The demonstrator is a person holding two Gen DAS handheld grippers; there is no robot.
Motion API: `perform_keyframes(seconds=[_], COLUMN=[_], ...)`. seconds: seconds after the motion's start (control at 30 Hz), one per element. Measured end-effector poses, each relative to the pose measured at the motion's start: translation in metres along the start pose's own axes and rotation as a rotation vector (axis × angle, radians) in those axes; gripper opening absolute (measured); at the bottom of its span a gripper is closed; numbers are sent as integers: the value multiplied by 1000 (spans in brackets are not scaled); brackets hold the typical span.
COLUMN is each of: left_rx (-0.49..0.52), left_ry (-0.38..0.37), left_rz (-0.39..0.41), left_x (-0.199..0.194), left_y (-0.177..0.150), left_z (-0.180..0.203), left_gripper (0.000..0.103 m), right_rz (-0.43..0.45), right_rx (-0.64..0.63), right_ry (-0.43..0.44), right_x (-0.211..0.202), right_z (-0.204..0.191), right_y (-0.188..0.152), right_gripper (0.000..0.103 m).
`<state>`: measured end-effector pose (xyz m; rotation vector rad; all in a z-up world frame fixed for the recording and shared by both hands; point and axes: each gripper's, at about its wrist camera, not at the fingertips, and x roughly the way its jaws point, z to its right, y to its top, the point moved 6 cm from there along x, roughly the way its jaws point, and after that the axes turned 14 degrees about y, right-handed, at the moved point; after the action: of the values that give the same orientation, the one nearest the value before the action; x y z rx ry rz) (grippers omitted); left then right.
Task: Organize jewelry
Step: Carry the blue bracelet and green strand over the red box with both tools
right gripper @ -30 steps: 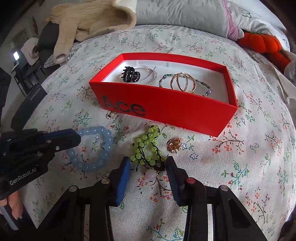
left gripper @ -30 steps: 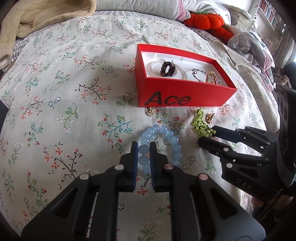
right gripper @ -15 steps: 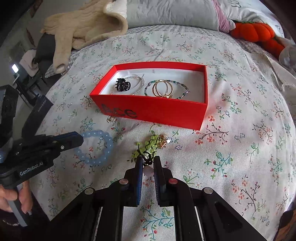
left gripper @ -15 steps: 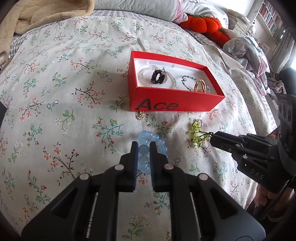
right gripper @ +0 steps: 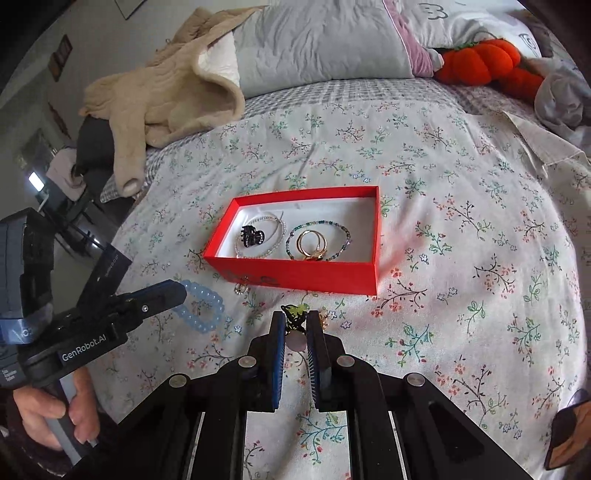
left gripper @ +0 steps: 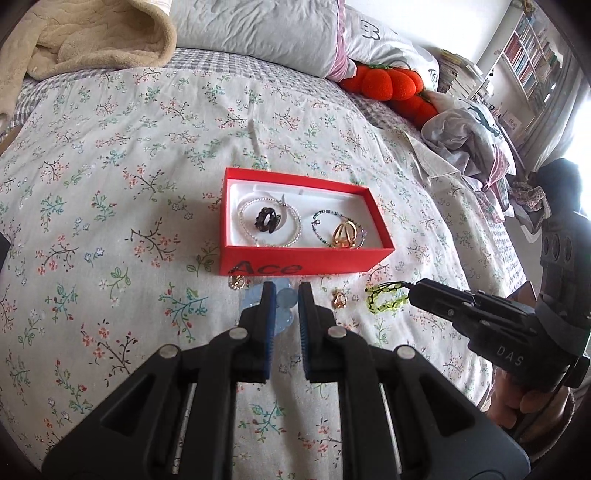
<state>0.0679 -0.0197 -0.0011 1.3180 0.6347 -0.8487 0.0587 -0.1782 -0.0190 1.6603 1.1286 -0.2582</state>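
A red box (left gripper: pixel 258 266) (right gripper: pixel 303 275) lies open on the floral bedspread, holding a pearl bracelet, a black hair claw (left gripper: pixel 266 219), a dark beaded bracelet and gold rings (left gripper: pixel 343 232). My left gripper (left gripper: pixel 286 295) is shut on a light blue bead bracelet (left gripper: pixel 287 298) (right gripper: pixel 201 306) and holds it lifted just before the box. My right gripper (right gripper: pixel 294 320) is shut on a green bead bracelet (right gripper: pixel 295 314) (left gripper: pixel 384 297), also lifted. A small gold earring (left gripper: pixel 236 282) and another gold piece (left gripper: pixel 338 298) lie on the bedspread in front of the box.
A beige fleece blanket (left gripper: pixel 81 37) and grey pillows (left gripper: pixel 266 33) lie at the head of the bed. An orange pumpkin plush (left gripper: pixel 384 83) and crumpled clothes (left gripper: pixel 465 133) lie at the far right. A dark object (right gripper: pixel 565 435) sits at the bed's right edge.
Both grippers have risen and pulled back with their bracelets, so the box looks smaller and farther. The right gripper shut on the green bracelet a second ago; the left stayed shut on the blue one.
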Motion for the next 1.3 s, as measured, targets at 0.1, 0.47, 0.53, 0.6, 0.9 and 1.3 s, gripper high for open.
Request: perform_keyframes(seconds=[0.1,0.47,0.53,0.6,0.9,1.3], left_rx=[-21,-70,-74,-74,-59,-35], left_ry=[-32,-139,-151,-156,-164,-5], left_rz=[27,145,158,165,192,151], left_x=[-5,-11,-10,-8,9,51], left_y=[11,47,52,56,68,70], left_z=[6,30,34,38,52,36], left_gripper=[13,13,13,13,13,13], right_rz=[33,129,151,168,213,208], right_rx=[6,46,46,44,57,60], right_ry=[1,-24,-29,-36,-46,-36], right_x=[-6,-13,-15,-16,-15,-11], right_z=[0,9,10,11,21,24], right_y=[9,37,42,46,60,62], right_gripper=[11,11,11,11,11,11])
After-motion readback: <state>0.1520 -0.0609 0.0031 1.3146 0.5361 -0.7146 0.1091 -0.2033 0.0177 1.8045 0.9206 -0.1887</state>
